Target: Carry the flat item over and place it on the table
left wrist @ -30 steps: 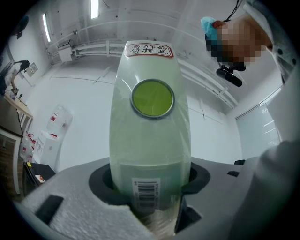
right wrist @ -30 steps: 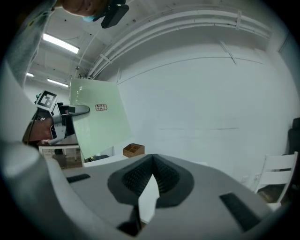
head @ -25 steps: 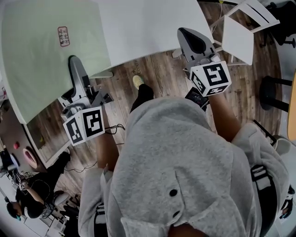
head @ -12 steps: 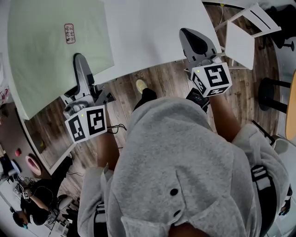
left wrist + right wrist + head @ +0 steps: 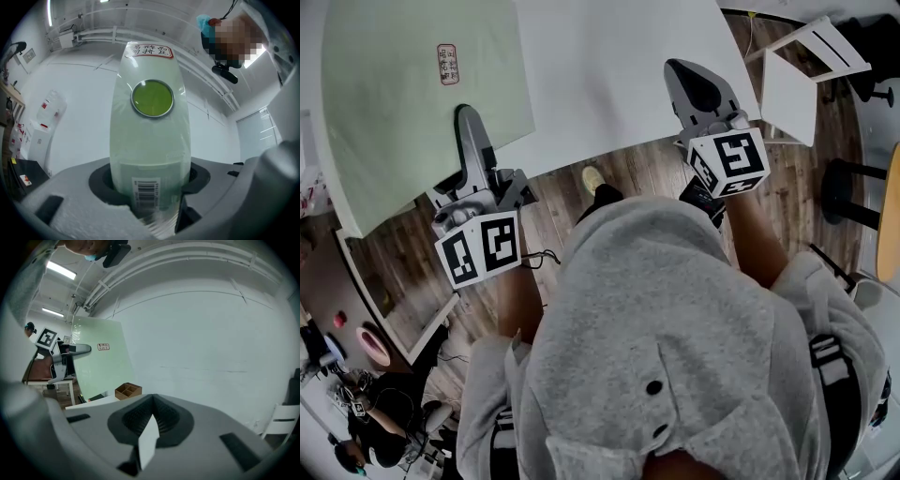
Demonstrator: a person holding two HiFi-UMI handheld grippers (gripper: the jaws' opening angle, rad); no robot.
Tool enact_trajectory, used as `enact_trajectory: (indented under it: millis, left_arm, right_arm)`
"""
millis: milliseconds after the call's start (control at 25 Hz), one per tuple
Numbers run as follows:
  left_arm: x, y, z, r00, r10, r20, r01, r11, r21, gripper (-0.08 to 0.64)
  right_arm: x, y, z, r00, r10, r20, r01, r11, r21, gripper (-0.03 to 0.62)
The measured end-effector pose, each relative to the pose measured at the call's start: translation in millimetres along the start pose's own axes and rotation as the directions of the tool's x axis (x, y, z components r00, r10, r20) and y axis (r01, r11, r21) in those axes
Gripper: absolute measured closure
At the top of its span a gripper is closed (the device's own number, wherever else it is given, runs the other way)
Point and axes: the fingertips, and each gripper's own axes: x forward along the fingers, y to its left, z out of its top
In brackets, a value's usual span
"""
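A large pale green flat item with a small red label hangs at the left of the head view. My left gripper is shut on its lower edge. In the left gripper view the green flat item, plastic-wrapped with a barcode and a green disc, stands up between the jaws of the left gripper. My right gripper is shut on the lower edge of a wide white sheet. In the right gripper view a thin white edge sits pinched in the closed jaws.
Wooden floor lies below the sheets. A white chair and a black stool stand at the right. A person sits at the lower left. A wooden organiser box rests on a white surface.
Both sheets and grippers have shifted slightly right and up in the head view. The left gripper has risen with the green item; both grips are unchanged.
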Motion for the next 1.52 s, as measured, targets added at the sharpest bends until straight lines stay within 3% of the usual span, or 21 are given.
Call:
enact_trajectory:
  millis: [600,1040,1520]
  left_arm:
    - [25.5,26.8,-0.2,0.999,-0.052,-0.002,0.052,0.998,-0.034,0.285]
    - [42.3,38.5,-8.0,0.999,-0.039,0.000,0.039,0.998,-0.044,0.284]
    - [102.5,63.9,-14.1,1.000,0.006,-0.007,-0.006,1.000,0.021,0.285]
  right_arm:
    - [24.9,7.5,21.3,0.999,-0.049,0.005,0.049,0.998,-0.051,0.565]
    - [37.0,2.2,24.2,0.998,-0.051,0.028,0.053,0.996,-0.068,0.566]
    - [84.4,-21.1,9.0,0.999,-0.042,0.027,0.042,0.999,-0.022,0.566]
